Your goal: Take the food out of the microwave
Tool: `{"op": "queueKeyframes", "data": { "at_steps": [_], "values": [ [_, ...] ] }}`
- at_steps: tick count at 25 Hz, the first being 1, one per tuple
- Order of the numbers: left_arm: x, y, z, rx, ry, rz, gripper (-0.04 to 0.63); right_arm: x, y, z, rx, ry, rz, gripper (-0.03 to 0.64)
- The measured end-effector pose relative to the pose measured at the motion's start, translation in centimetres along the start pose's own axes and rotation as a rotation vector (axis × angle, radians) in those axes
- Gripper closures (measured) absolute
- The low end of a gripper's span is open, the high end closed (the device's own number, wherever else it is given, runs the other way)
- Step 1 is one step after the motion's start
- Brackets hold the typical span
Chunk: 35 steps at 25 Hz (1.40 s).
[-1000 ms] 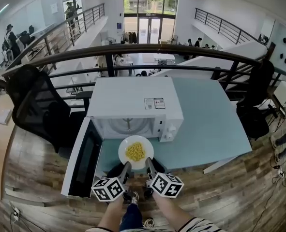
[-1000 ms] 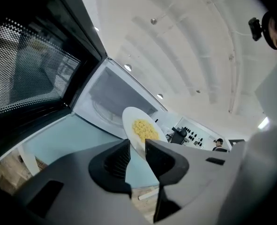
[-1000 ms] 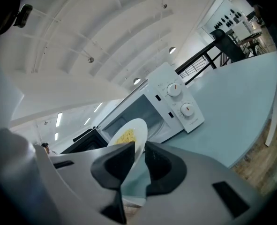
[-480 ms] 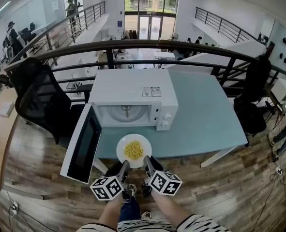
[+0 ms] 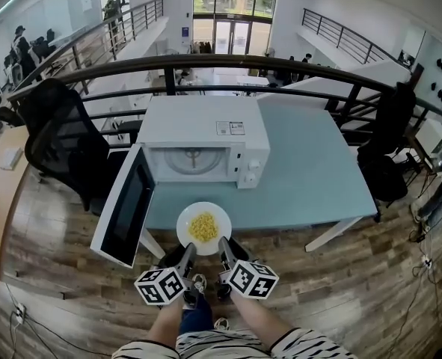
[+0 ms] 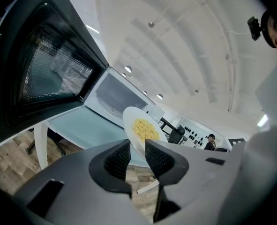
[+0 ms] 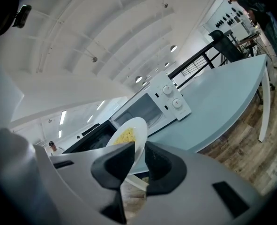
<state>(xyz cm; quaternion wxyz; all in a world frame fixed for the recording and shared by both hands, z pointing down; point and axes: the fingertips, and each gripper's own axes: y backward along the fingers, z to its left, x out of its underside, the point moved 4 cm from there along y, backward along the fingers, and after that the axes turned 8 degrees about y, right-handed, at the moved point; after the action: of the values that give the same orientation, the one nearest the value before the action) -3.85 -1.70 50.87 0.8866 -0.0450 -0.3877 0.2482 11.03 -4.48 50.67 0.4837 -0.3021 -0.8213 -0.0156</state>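
**A:** Where's the plate (image 5: pixel 203 214)?

**B:** It's out of the microwave (image 5: pixel 198 144) and held in the air at the near edge of the counter (image 5: pixel 310 178). The door (image 5: pixel 123 215) hangs open to the left.

**A:** And the claws?

**B:** The left claw (image 5: pixel 187 250) pinches the plate's near-left rim and the right claw (image 5: pixel 222 244) the near-right rim. Each has its jaws pressed onto the thin edge.

**A:** How will it handle?

**B:** It looks stiff, smooth and breakable, so probably slippery under the pads. The yellow food (image 5: pixel 203 227) is heaped loose in the middle and would likely slide if the plate tips. I'd say two rim grips, held level, suit it.
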Motion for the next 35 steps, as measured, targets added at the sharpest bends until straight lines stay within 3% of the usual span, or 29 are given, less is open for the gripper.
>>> {"op": "queueKeyframes", "data": {
  "at_steps": [17,35],
  "values": [
    [2.6,1.4,0.0,-0.003,0.012,0.053,0.488,2.1,2.4,-0.7,0.030,-0.008,0.038,0.538],
    [2.4,1.5,0.8,-0.005,0.026,0.059,0.492,2.5,1.7,-0.3,0.034,-0.001,0.048,0.541]
  ]
}}
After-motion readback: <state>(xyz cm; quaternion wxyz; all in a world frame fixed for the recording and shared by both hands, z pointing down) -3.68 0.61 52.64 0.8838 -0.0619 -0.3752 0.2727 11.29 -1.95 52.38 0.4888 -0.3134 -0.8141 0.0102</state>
